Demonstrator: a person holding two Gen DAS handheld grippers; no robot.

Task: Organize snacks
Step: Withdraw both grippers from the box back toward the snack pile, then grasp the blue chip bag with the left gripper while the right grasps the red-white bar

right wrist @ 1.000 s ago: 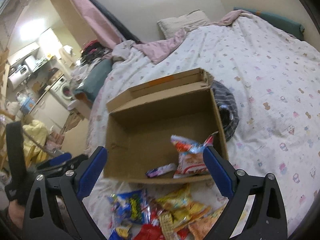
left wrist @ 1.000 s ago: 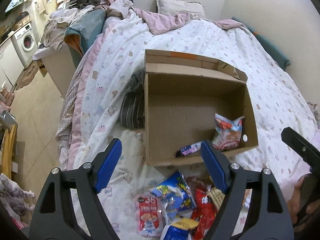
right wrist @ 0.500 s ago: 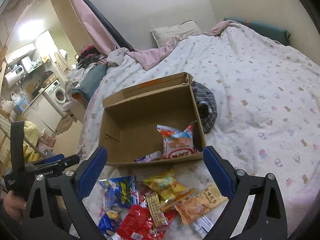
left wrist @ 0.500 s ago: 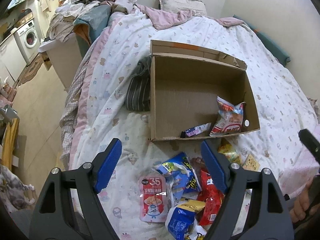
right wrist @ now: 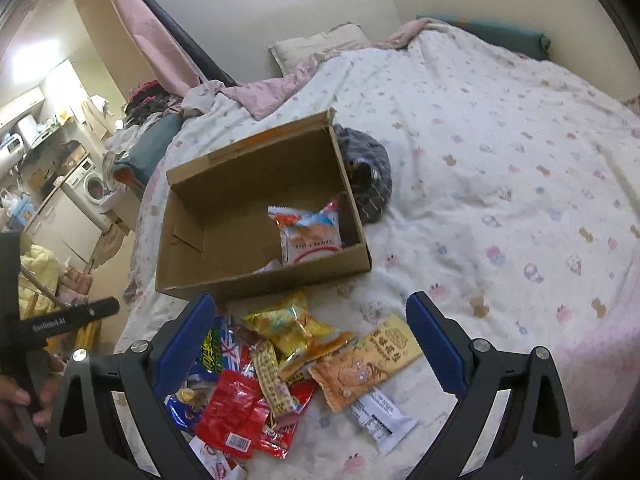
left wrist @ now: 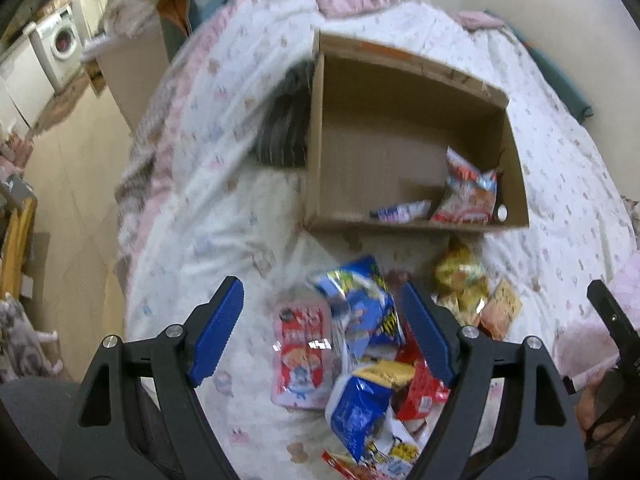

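An open cardboard box [left wrist: 316,152] [right wrist: 264,280] lies on the bed. Inside it are a red-and-white snack bag [left wrist: 466,196] [right wrist: 310,236] and a small purple bar [left wrist: 400,212]. In front of the box lies a pile of several snack packets: a blue bag [left wrist: 360,304] [right wrist: 212,350], a red-and-pink pouch [left wrist: 300,356], a yellow bag [left wrist: 460,280] [right wrist: 292,328], an orange packet [right wrist: 360,364], a red packet [right wrist: 236,412]. My left gripper [left wrist: 322,332] hangs open above the pile's left part. My right gripper [right wrist: 310,344] stands open above the pile, nothing between its fingers.
A dark striped cloth [left wrist: 280,132] [right wrist: 368,172] lies against the box's far side. The bedspread [right wrist: 500,160] stretches wide to the right. Pillow [right wrist: 320,46] and pink blanket lie at the head. Floor, a washing machine [left wrist: 60,42] and clutter lie off the bed's left edge.
Both grippers have pulled back from the box and sunk towards the snack pile, which now fills more of each view. Jaws stay equally wide.
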